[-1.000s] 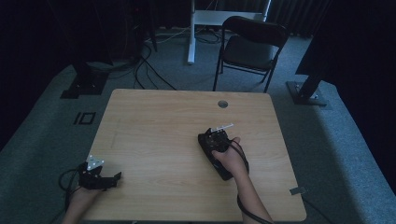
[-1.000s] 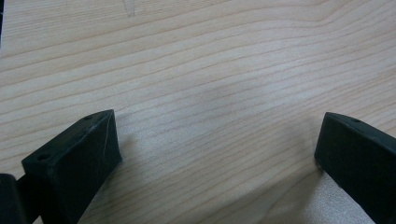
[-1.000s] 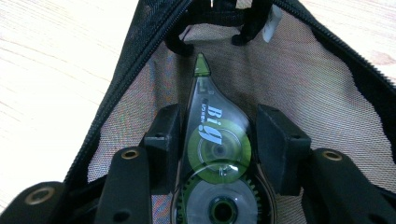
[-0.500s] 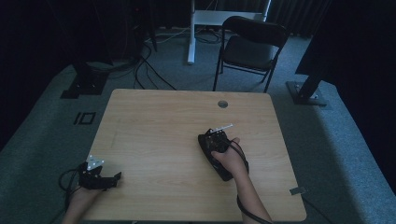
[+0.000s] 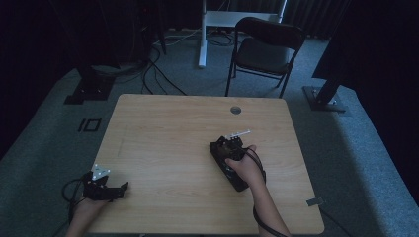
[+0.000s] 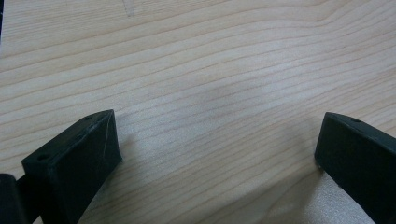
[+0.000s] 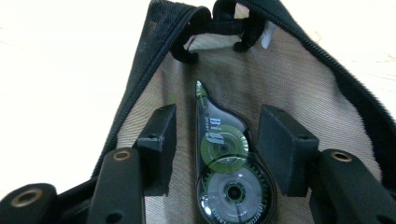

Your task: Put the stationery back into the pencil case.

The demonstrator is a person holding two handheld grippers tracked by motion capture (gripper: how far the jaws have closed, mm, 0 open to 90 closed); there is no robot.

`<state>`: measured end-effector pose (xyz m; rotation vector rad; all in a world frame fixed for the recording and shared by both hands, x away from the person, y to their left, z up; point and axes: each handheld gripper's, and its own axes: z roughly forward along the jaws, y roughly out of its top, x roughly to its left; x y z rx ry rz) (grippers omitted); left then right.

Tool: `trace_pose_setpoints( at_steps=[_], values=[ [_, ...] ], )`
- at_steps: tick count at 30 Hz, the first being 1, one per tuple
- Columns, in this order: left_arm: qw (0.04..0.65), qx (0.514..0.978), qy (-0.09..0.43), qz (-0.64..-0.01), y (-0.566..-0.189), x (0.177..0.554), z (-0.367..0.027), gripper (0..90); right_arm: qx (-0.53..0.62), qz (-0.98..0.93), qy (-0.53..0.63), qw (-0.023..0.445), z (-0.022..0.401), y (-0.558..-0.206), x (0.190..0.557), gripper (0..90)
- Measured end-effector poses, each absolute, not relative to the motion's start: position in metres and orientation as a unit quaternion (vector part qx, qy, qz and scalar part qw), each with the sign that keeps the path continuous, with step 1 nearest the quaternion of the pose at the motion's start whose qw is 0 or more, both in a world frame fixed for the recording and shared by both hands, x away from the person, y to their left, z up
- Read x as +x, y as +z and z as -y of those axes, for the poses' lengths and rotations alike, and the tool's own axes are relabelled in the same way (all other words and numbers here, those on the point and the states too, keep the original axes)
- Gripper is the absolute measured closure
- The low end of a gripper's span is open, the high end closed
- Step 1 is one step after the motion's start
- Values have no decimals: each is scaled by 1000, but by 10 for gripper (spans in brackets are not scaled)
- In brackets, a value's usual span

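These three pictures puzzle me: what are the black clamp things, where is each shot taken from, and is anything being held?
No robot arm here: a person at a wooden table holds a hand-held two-jaw gripper in each hand. The high view looks down from above, with the left gripper near the table's near left corner and the right gripper right of the middle.

The other two pictures come from cameras riding on the grippers, looking along their black jaws. The left gripper stands wide open over bare wood.

The right gripper reaches into an open black pouch with a tan lining. A correction tape roller lies between its jaws, which have just been opening, with gaps either side, so nothing is held.
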<state>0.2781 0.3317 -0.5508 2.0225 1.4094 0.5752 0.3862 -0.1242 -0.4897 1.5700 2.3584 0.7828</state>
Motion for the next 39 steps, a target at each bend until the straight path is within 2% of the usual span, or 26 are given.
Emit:
trace_pose_setpoints(
  at_steps=[23,39],
  values=[
    [301,762,217,-531,-551,278,-332,0,503,-790,334,105,149,-459,364,434],
    [301,762,217,-531,-551,278,-332,0,485,-780,370,137,176,-444,346,386]
  ],
)
